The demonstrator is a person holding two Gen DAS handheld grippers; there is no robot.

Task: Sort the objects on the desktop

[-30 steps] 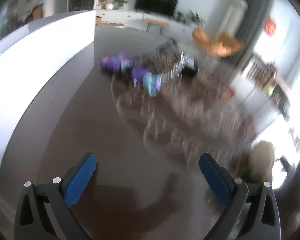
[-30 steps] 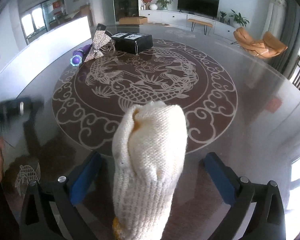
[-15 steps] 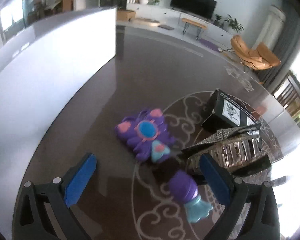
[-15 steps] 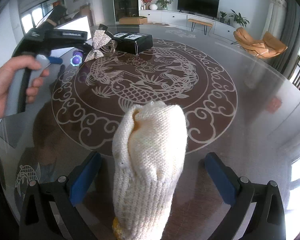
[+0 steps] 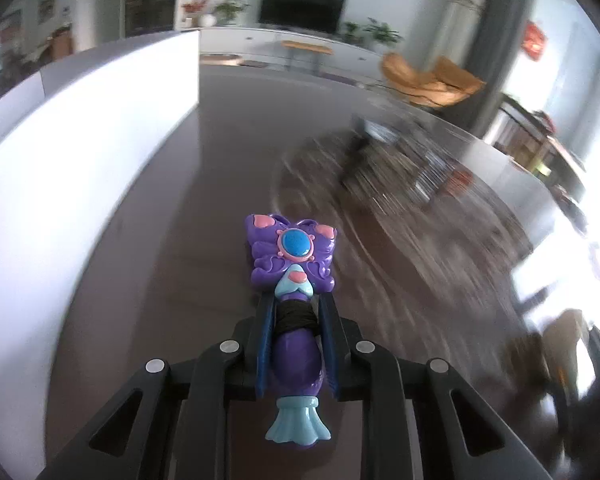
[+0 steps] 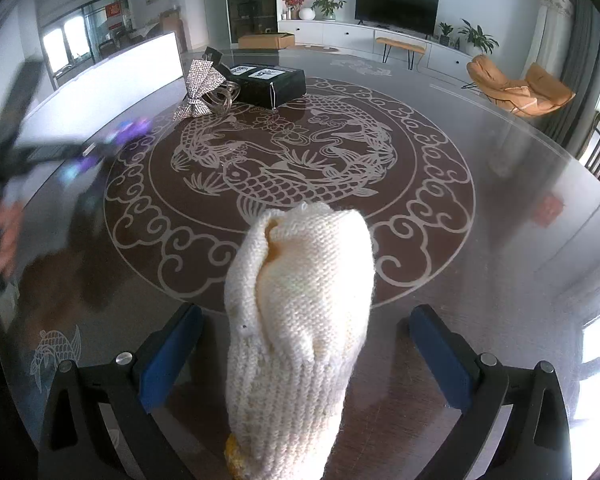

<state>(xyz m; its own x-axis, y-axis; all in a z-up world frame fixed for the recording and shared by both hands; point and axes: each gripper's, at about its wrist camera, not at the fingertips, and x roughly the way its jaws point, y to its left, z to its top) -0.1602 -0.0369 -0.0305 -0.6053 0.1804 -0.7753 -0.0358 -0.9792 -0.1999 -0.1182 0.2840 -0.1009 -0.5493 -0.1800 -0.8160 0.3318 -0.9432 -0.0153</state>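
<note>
One big round glass table (image 6: 500, 168) fills both our views, its middle etched with a carp pattern (image 6: 288, 168). Along its rim at about ten o'clock in the right wrist view stands a long white panel (image 6: 112, 76). At eleven o'clock we see a black box (image 6: 268, 82), and just beside it, nearer us, a glittery silver bow (image 6: 200, 84) with a clear ring. Dead centre at six o'clock, a cream knitted glove (image 6: 300, 332) lies between the fingers of our right gripper (image 6: 300, 350), whose jaws stand wide, apart from the knit. Our left gripper (image 5: 296, 312) has just clamped its jaws on the purple toy wand (image 5: 294, 300), pads pressing its handle, butterfly head pointing to twelve o'clock. At nine o'clock in the right wrist view, our blurred left hand (image 6: 4, 236) holds that gripper tilted down.
</note>
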